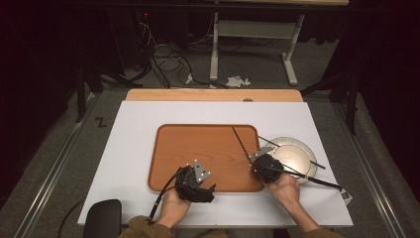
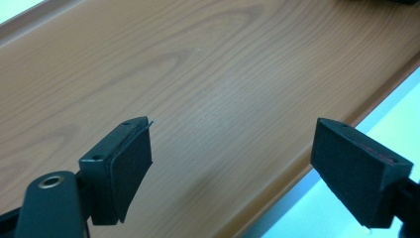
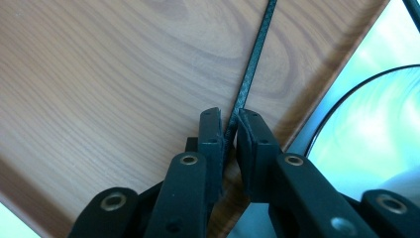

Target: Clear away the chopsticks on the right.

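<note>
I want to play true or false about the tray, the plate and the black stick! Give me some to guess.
1. The right gripper is shut on a black chopstick. True.
2. The left gripper is squeezed shut. False: its jaws stand wide apart.
3. The wooden tray has food on it. False: nothing edible lies there.
4. A silver plate sits right of the tray. True.
5. The plate is red. False: it is silvery.

A tray (image 1: pixel 198 148) lies mid-table (image 1: pixel 138 119), with a plate (image 1: pixel 297 156) just beside its right edge.
</note>
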`<state>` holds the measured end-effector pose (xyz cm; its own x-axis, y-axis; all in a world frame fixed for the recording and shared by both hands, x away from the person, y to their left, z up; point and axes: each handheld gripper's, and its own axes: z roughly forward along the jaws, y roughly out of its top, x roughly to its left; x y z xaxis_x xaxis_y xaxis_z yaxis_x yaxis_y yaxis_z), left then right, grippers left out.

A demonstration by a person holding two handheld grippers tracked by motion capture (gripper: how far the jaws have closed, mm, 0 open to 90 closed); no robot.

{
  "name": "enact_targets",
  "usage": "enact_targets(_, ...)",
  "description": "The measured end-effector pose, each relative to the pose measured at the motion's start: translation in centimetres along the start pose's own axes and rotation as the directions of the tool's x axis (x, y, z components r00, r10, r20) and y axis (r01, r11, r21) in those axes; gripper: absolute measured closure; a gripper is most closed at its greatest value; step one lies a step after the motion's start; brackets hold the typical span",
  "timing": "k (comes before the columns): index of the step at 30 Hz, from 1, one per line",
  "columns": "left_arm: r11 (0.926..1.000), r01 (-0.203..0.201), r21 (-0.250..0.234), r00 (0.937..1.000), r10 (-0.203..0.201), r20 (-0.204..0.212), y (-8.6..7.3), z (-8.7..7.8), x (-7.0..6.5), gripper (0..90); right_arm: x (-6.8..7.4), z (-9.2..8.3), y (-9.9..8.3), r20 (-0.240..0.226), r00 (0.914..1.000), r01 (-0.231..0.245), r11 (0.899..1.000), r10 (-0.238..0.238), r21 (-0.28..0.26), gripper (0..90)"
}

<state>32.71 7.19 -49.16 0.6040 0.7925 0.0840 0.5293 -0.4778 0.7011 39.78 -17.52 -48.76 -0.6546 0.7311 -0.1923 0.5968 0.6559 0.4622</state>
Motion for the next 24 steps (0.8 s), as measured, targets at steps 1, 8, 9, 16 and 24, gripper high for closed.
enact_targets(1,1.0,0.0,0.0,1.0,0.0,0.0,0.0,0.0,0.0,16.4,0.0,0.0,0.0,0.003,1.0,-0.004,1.0,0.004,-0.002,79.1)
enact_targets(8,1.0,0.001,-0.002,1.0,-0.001,-0.003,0.0,0.0,0.0,16.4,0.0,-0.7,-0.1,-0.027,0.9995,-0.019,1.0,0.018,-0.025,70.6)
enact_targets(9,1.0,0.001,-0.003,1.0,-0.001,-0.003,0.0,0.0,0.0,16.4,0.0,-0.9,-0.1,-0.032,0.9993,-0.021,0.999,0.02,-0.027,70.2)
enact_targets(16,1.0,0.001,-0.003,1.0,-0.001,-0.003,0.0,0.0,0.0,16.4,0.0,-2.5,-0.4,-0.093,0.9957,-0.01,0.996,0.002,-0.087,67.1)
enact_targets(24,1.0,-0.002,-0.001,1.0,0.002,-0.005,0.0,0.0,0.0,16.4,-1.3,-5.1,-0.7,-0.132,0.9912,-0.029,0.977,0.001,-0.213,63.8)
